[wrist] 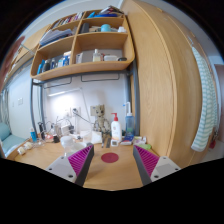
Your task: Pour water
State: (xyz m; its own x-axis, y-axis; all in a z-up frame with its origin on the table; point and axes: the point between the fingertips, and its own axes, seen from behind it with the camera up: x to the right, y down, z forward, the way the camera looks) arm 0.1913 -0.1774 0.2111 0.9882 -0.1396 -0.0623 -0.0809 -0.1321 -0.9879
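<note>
The largest thing is the wooden shelf unit (85,45) on the far wall, with bottles, boxes and other small goods on its boards. To its right stands a tall wooden panel (160,70), and at the far right hangs a pale ribbed thing (205,95), maybe a towel or a radiator; I cannot tell which. Below the shelves runs the wooden bench (110,172), and at its far side many small things crowd together near the wall.

Among them, a white bottle with a red cap (116,130) stands just beyond the gripper (110,160), a little right of the middle. Near it, on the bare bench between the fingers and ahead of them, lies a small round pink thing (109,157), perhaps a coaster or a lid. Which vessel holds the water and which one should receive it I cannot say for sure; the bottle is my best guess for the first.

The gripper's fingers (80,162) stand wide apart and hold nothing, so I judge the task is at its very beginning, in the approach. The next move calls for going forward to the chosen vessel and bringing the fingers to both its sides before closing.

No brand, label or writing can be read here.
</note>
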